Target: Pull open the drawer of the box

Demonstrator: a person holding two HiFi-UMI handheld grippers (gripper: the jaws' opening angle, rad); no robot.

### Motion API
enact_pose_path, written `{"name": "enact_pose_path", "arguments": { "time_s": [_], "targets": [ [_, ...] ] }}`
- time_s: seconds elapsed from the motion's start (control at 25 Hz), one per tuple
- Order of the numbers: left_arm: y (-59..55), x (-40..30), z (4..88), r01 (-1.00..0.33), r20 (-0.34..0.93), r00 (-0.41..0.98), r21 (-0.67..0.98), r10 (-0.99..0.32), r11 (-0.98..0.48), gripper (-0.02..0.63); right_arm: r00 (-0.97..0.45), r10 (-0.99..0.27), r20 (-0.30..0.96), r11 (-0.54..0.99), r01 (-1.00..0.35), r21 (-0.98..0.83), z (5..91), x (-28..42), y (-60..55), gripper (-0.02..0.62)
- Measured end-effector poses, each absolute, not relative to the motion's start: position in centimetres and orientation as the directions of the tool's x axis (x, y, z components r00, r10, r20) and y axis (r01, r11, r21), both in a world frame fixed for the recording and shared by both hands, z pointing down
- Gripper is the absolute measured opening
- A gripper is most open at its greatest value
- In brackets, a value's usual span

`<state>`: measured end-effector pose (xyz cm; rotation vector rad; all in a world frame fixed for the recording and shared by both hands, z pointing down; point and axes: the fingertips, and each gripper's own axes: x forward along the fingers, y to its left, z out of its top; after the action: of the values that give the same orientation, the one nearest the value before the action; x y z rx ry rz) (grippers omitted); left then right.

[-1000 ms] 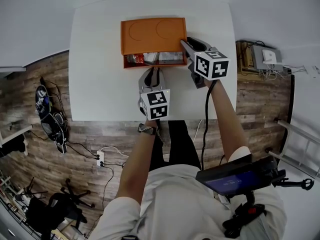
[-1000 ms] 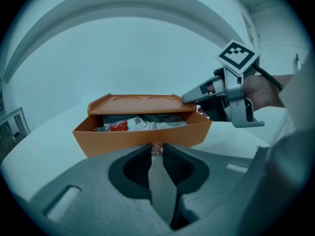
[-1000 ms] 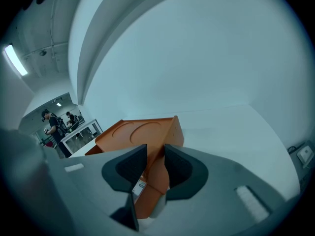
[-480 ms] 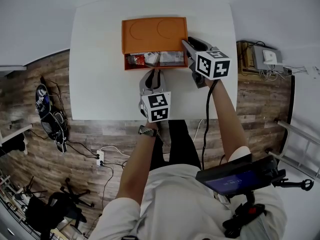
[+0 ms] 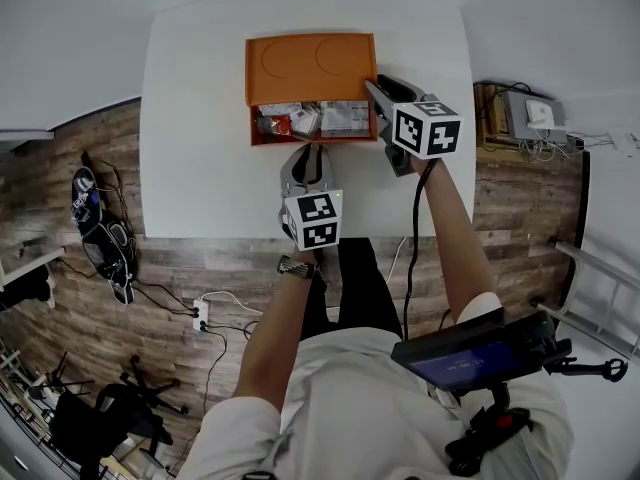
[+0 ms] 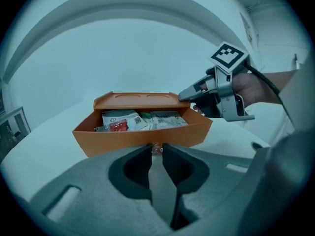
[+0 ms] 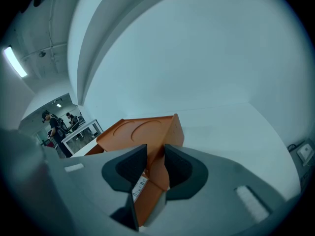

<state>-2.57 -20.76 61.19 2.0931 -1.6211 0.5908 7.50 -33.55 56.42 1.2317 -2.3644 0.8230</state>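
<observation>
Head view: orange box (image 5: 310,68) mid far edge of table (image 5: 200,178), drawer (image 5: 312,138) part out w/ packets (image 5: 330,118). Left gripper view: left gripper (image 6: 156,146) jaws nipped on drawer's small front tab (image 6: 156,150). Right gripper view: right gripper (image 7: 155,150) jaws clamp box's right wall. Prob light, stiff, thin-walled; pull by tab.
</observation>
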Motion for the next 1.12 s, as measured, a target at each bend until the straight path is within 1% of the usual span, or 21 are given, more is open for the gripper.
{"name": "enact_pose_path", "arguments": {
  "time_s": [1.12],
  "targets": [
    [-19.1, -2.5, 61.8, -0.971, 0.584, 0.229, 0.074, -0.779, -0.229, 0.075, -0.562, -0.622, 0.546, 0.453, -0.826, -0.335, 56.7, 7.7, -33.3, 0.114]
  ]
}}
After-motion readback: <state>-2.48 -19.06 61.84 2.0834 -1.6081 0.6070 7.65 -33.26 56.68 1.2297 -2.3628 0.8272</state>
